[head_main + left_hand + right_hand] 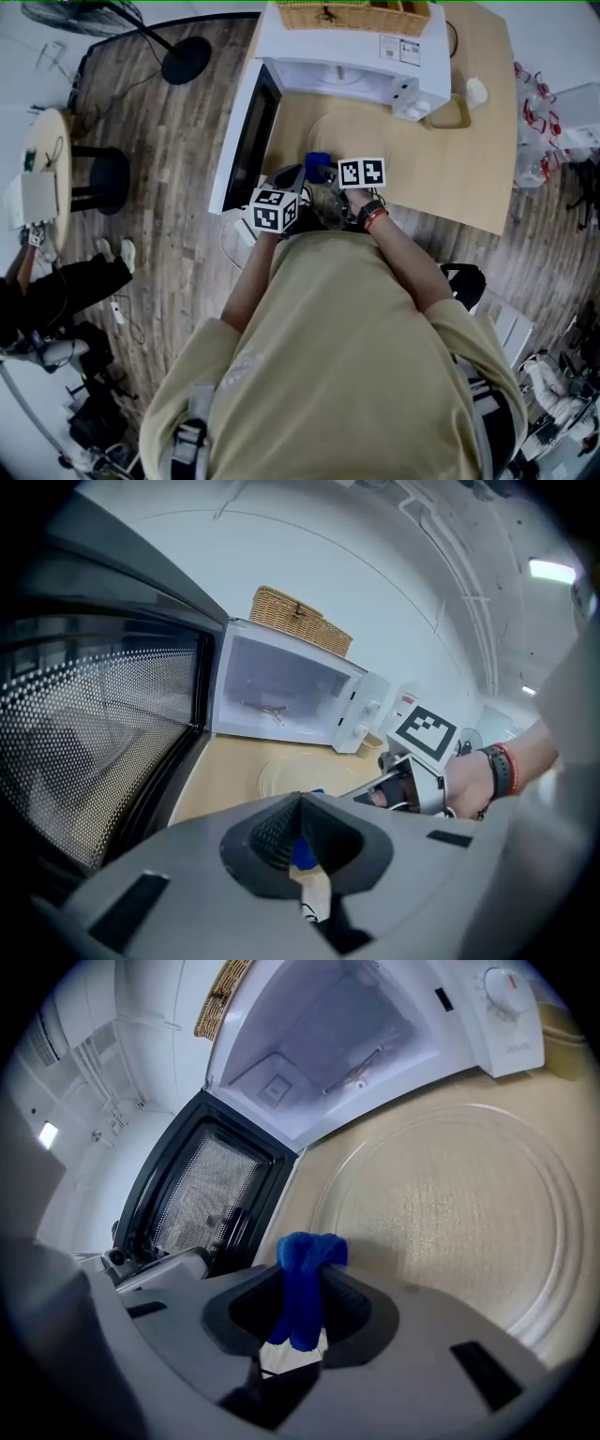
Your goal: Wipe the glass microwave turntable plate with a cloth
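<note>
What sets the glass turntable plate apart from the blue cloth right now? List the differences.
The glass plate is clear, round and rigid; the blue cloth is opaque, soft and bunched. The plate lies flat on the table; the cloth is pinched in the right gripper, whose jaws are shut on it. The plate is far wider than the cloth. Both are outside the open microwave, in front of it.

You won't find any print you can read here. The stickers (400, 49) on top of the microwave (309, 42) are too small. The line (513, 1046) under its dial (506, 981) is blurred. The cube (362, 172) on your right gripper (302, 1274) shows only black-and-white squares, no letters.
</note>
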